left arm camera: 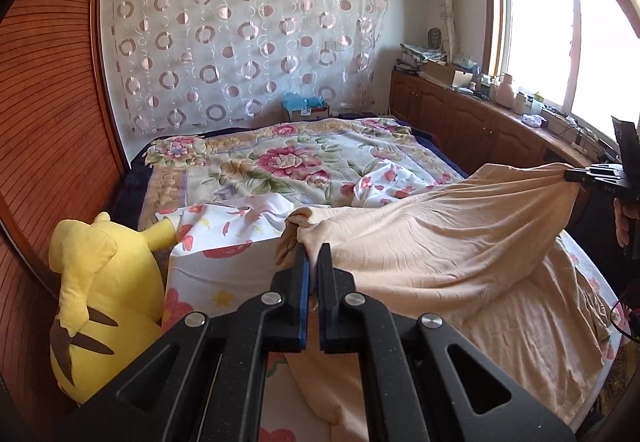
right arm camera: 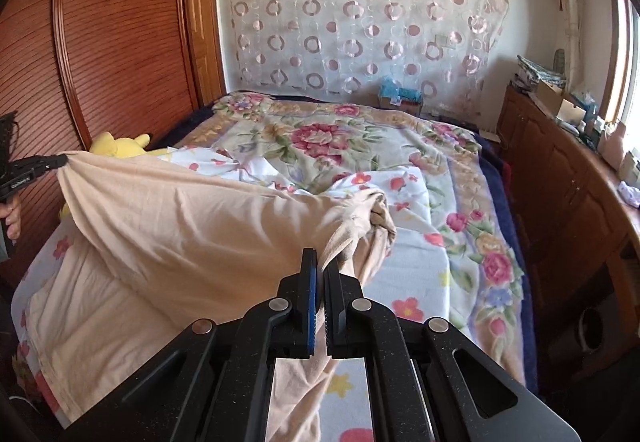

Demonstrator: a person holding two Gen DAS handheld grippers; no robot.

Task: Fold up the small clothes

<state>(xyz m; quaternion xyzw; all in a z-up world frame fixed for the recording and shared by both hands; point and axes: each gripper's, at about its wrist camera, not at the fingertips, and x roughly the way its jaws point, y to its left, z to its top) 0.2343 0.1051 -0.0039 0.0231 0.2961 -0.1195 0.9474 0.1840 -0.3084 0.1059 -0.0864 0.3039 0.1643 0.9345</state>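
1. Left gripper [left arm camera: 314, 254] pressed together on a bunched corner of the peach garment [left arm camera: 440, 242] — cloth visibly caught between the blue-edged pads and spilling out past the tips.
2. Right gripper [right arm camera: 322, 262] likewise clamped on the opposite bunched corner, with a strip of the same fabric trailing down between the fingers toward the camera.
3. Garment stretched between the two grips and raised above the bed [right arm camera: 460, 170]; top edge taut, middle sagging, lower part lying on the flowered white sheet [right arm camera: 404, 266] at the near end.
4. Seen from the left wrist view, right gripper out at the far right edge; seen from the right wrist view, left gripper at the far left edge — well apart, cloth spanning the gap.
5. Progress, as a judgement: early. Picked up and spread wide, but no crease or doubled layer visible anywhere; corners crumpled rather than squared.
6. Left to do, most likely: lay flat or carry one edge over onto the other, smooth, repeat to a compact shape, set down.
7. Nearby: yellow plush toy [left arm camera: 100, 294] beside the left grip, floral blanket [left arm camera: 280, 158] farther up the bed; no other folded pile discernible.
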